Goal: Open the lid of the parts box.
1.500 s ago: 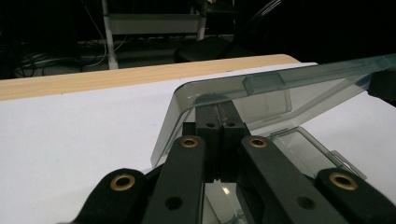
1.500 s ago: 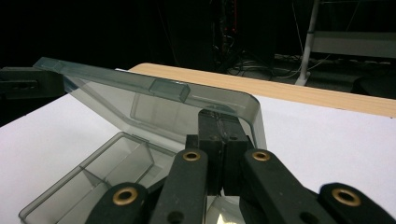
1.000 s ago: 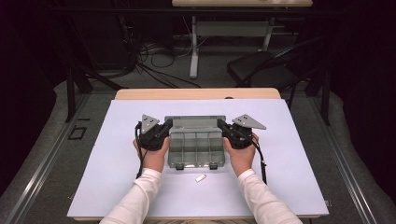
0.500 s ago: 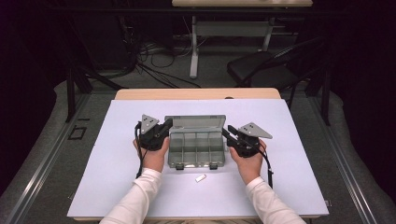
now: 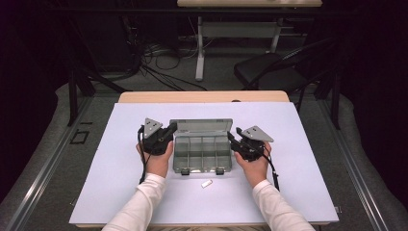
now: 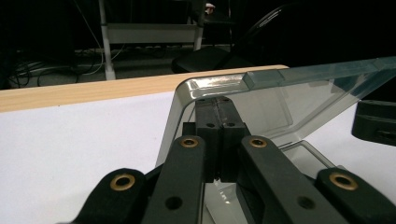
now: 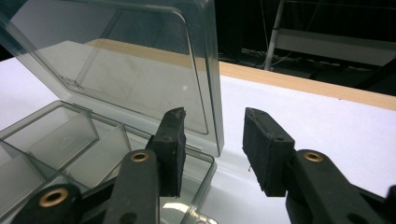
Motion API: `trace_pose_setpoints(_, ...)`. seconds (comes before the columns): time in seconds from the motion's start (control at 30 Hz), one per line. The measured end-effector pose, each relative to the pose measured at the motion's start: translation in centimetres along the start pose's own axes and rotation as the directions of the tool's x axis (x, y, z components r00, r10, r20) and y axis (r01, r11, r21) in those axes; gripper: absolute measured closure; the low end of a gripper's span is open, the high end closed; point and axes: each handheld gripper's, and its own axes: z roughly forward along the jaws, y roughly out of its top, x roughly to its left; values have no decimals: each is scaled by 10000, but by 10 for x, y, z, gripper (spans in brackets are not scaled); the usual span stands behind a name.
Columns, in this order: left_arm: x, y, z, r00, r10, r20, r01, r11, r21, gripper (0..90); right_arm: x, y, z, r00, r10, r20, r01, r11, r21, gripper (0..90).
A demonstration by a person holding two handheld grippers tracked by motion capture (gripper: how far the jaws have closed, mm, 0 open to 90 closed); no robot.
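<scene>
Now we see the clear grey plastic compartment box [image 5: 202,153] sitting mid-table on the white sheet [image 5: 96,183], its lid [image 5: 201,127] raised. Our left gripper [image 6: 217,140] has its jaws pressed together at the lid's left edge. Our right gripper [image 7: 212,149] has just been opening, jaws apart and empty beside the box's right rim. A small white piece [image 5: 207,184] lies just in front.

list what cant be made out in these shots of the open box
- Small white piece, high view: too small to identify.
- Left gripper, left gripper view: shut at the lid; whether it pinches the lid's edge is hidden by its own pads.
- Box, right gripper view: near compartments cut off by the frame's edge.
</scene>
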Motion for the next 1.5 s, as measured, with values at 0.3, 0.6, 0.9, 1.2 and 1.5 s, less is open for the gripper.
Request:
trace_pose_setpoints(0.3,0,-1,1,10000,3,7,-3,10000,55,900,-4,-8,17,9997,-235,-46,235,9997,26,730)
trace_pose_setpoints(0.6,0,-2,2,10000,21,12,-21,9999,139,900,-5,-12,26,9999,-82,-83,85,9994,330,742)
trace_pose_setpoints(0.9,-1,-5,3,10000,49,29,-50,9997,221,900,-7,-12,27,9997,171,-177,-169,9998,140,773)
trace_pose_setpoints(1.2,-1,-8,3,10000,-11,13,10,9995,321,889,-7,-11,26,9997,146,-198,-147,9999,-68,836)
trace_pose_setpoints(1.5,-2,-14,-3,9998,166,113,-173,9976,677,852,-7,-11,25,9996,181,-237,-182,9998,-20,838)
